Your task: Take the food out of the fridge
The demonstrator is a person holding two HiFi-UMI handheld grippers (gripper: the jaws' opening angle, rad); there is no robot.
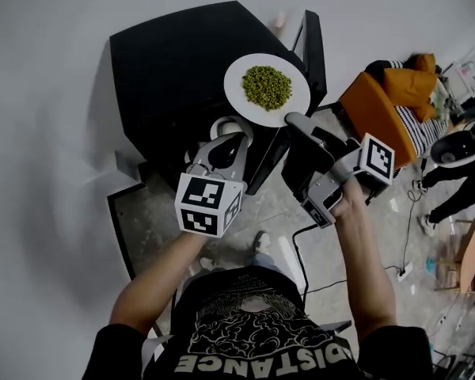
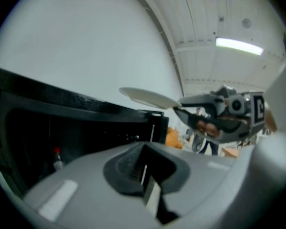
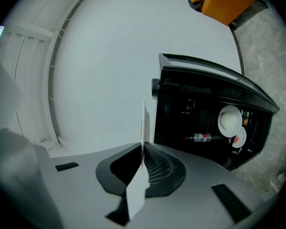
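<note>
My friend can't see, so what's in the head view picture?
The right claw pinches the rim of a white plate of green peas over a black fridge. The left claw is shut and empty beside it.

Head view: right gripper [image 1: 299, 123] jaw tips hidden under plate [image 1: 239, 76] rim; plate also covers part of right edge of fridge [image 1: 174, 70] top. Fridge interior unseen from above. Both gripper views: plate edge-on, peas [image 1: 267, 87] out of sight. Left gripper view: fridge interior dim, red-capped bottle [image 2: 57, 159] blurred. Right gripper view: white dishes [image 3: 229, 119] inside fridge, contents too small to tell. Person [image 1: 459, 165] partly cut off by right picture edge.
</note>
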